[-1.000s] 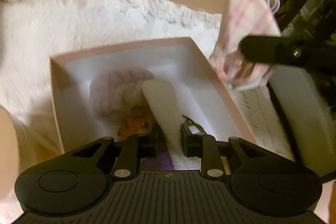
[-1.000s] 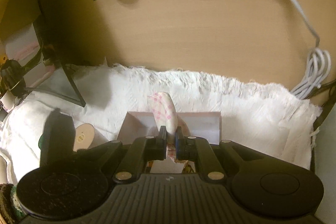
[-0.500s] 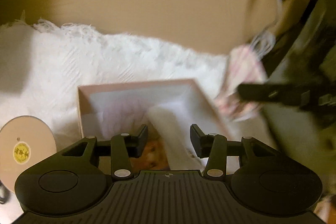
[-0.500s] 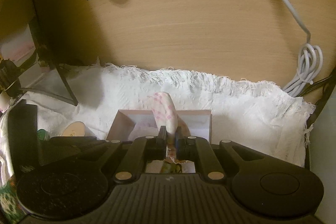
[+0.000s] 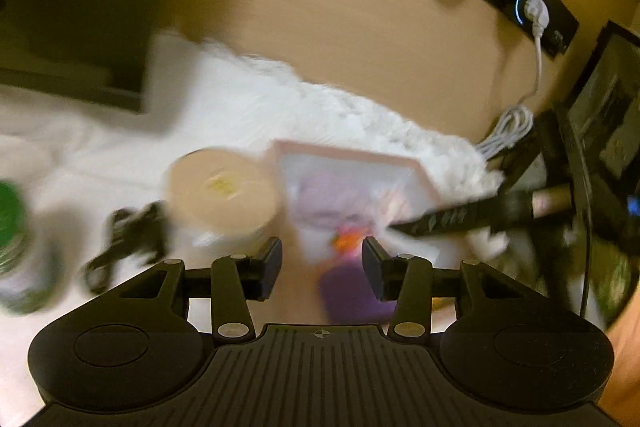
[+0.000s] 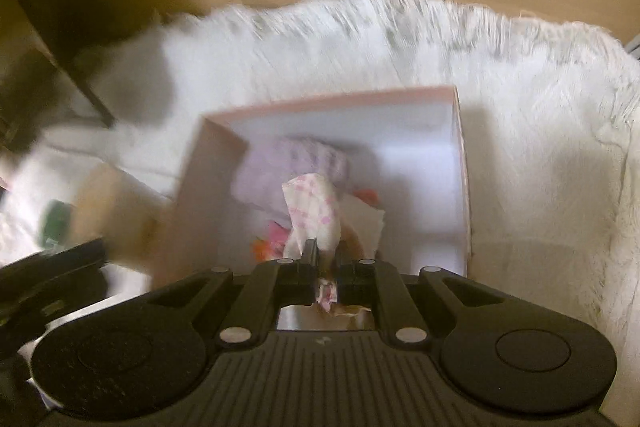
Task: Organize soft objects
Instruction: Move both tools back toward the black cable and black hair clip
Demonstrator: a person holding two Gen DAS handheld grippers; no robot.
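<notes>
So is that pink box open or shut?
Open: the pink box has no lid on, and its white inside with a lilac knit bundle shows.

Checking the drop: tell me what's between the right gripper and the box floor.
Right wrist view: the pink-checked cloth it grips, above a lilac sock in the box.

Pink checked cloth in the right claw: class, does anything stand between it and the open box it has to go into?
Nothing visible does. The right claw holds the pink checked cloth just above the open box. Below lie only a purple knitted bundle and white cloth already inside.
</notes>
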